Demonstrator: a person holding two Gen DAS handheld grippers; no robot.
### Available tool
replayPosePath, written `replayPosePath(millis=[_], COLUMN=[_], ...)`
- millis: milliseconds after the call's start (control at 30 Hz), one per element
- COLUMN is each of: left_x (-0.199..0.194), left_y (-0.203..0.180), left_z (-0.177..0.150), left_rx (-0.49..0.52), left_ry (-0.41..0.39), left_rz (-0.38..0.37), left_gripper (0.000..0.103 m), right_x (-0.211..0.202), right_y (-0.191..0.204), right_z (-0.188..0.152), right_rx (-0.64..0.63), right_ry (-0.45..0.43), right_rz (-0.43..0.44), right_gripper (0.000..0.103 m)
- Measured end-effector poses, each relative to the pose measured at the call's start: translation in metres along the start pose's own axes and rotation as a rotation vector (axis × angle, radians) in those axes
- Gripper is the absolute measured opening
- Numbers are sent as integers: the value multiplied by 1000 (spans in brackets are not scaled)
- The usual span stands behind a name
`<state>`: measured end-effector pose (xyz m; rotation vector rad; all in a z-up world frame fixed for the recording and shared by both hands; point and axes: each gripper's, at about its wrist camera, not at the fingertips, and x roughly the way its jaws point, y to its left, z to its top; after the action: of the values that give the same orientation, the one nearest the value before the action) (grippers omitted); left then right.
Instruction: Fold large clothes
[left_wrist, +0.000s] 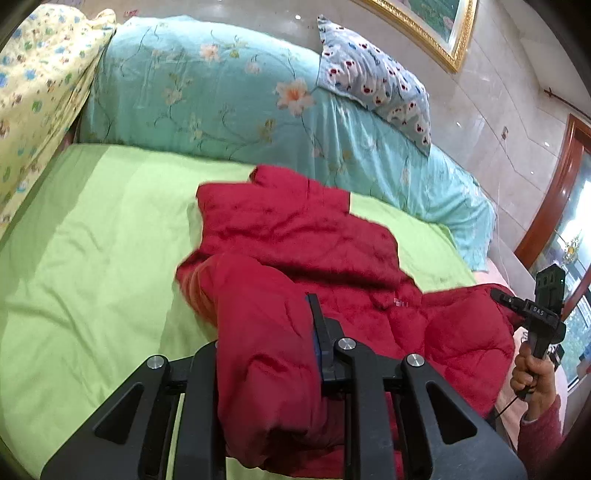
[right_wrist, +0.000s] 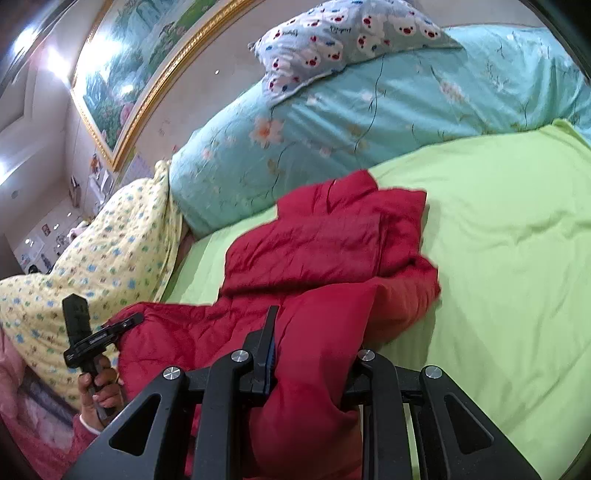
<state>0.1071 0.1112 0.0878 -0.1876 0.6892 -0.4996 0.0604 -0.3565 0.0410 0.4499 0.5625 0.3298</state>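
Observation:
A red padded jacket lies crumpled on the green bed sheet; it also shows in the right wrist view. My left gripper is shut on a thick fold of the red jacket and holds it lifted. My right gripper is shut on another thick fold of the jacket, also lifted. Each gripper shows in the other's view: the right gripper at the jacket's right edge, the left gripper at its left edge.
A turquoise floral duvet is heaped along the far side of the bed with a blue patterned pillow on it. A yellow patterned quilt lies at the left. A gold-framed picture hangs on the wall.

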Motion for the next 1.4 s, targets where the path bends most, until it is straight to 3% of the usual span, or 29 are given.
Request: replayPosePath(millis=[267, 767, 1067, 1400], left_x=[30, 118, 192, 265], left_y=[0, 24, 58, 78], left_z=[51, 117, 141, 140], left_rx=[-16, -69, -120, -137], left_ry=[-42, -25, 24, 62], left_rz=[20, 97, 185, 242], left_gripper=[19, 20, 20, 22], right_x=[32, 105, 161, 222], right_y=[-16, -63, -106, -145], right_z=[52, 111, 131, 131], right_rx=[59, 201, 306, 328], right_ry=[-50, -75, -70, -72], right_rz=[10, -44, -125, -206], right_gripper=[22, 22, 22, 22])
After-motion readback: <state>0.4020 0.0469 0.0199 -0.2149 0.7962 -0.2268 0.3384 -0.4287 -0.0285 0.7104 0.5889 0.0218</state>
